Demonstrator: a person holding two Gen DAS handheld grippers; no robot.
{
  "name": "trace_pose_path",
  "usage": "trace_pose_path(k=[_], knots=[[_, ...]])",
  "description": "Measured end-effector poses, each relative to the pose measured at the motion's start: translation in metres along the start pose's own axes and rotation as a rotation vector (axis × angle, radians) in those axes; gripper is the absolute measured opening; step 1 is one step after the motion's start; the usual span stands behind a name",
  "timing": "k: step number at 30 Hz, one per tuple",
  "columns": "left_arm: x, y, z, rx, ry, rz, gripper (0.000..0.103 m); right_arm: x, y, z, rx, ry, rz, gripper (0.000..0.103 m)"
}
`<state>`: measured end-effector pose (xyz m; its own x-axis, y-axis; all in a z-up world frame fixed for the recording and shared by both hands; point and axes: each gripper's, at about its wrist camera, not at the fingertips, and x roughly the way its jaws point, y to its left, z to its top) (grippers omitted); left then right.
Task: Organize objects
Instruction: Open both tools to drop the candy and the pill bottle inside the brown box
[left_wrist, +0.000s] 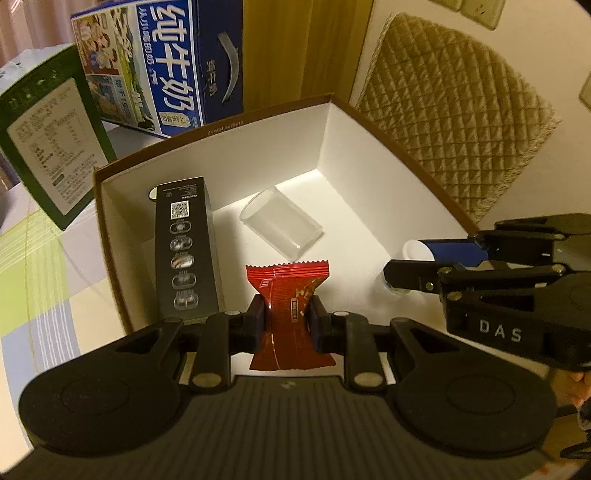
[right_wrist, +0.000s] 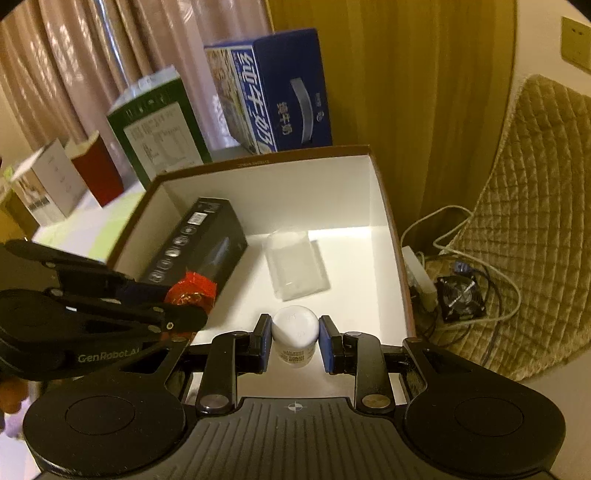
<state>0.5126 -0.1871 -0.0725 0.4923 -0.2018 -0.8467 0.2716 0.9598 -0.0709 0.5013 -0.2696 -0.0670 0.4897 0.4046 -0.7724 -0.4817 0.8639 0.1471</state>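
Note:
My left gripper (left_wrist: 286, 319) is shut on a red snack packet (left_wrist: 290, 314), held over the near edge of an open brown box with white inside (left_wrist: 332, 147). My right gripper (right_wrist: 294, 341) is shut on a small white bottle (right_wrist: 294, 334), also above the box's near side (right_wrist: 369, 192). In the box lie a black carton (left_wrist: 186, 251) along the left wall and a clear plastic cup (left_wrist: 280, 227) on its side. From the left wrist view the right gripper (left_wrist: 402, 264) comes in from the right; the right wrist view shows the left gripper (right_wrist: 188, 295) with the red packet (right_wrist: 192, 290).
Behind the box stand a blue milk carton (left_wrist: 166, 62) and a green box (left_wrist: 48, 147) on a checked tablecloth (left_wrist: 29, 277). A quilted chair cushion (left_wrist: 461, 110) is to the right. Cables and a power strip (right_wrist: 421, 277) lie beside the box. A red container (right_wrist: 98, 170) stands far left.

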Motion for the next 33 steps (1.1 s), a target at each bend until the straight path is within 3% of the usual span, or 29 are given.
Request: trace_pose_path(k=[10,16,21,26,30,33], knots=[[0.033,0.009,0.011,0.011,0.024,0.045,0.021,0.021,-0.006,0.015,-0.060,0.009,-0.015,0.024],[0.033,0.012,0.014,0.021,0.013,0.063,0.038,0.026,-0.008,0.020,-0.081,0.010,-0.016,0.024],[0.030,0.014,0.014,0.021,0.011,0.051,0.045,0.027,-0.008,0.022,-0.083,-0.010,-0.009,0.025],[0.024,0.015,0.013,0.019,0.014,0.040,0.052,0.018,-0.008,0.021,-0.082,-0.035,0.006,0.045],[0.012,0.014,0.009,0.017,-0.004,0.040,0.066,0.004,-0.009,0.016,-0.065,-0.053,0.030,0.051],[0.001,0.015,0.003,0.015,-0.022,0.029,0.069,-0.011,-0.009,0.008,-0.047,-0.070,0.047,0.060]])
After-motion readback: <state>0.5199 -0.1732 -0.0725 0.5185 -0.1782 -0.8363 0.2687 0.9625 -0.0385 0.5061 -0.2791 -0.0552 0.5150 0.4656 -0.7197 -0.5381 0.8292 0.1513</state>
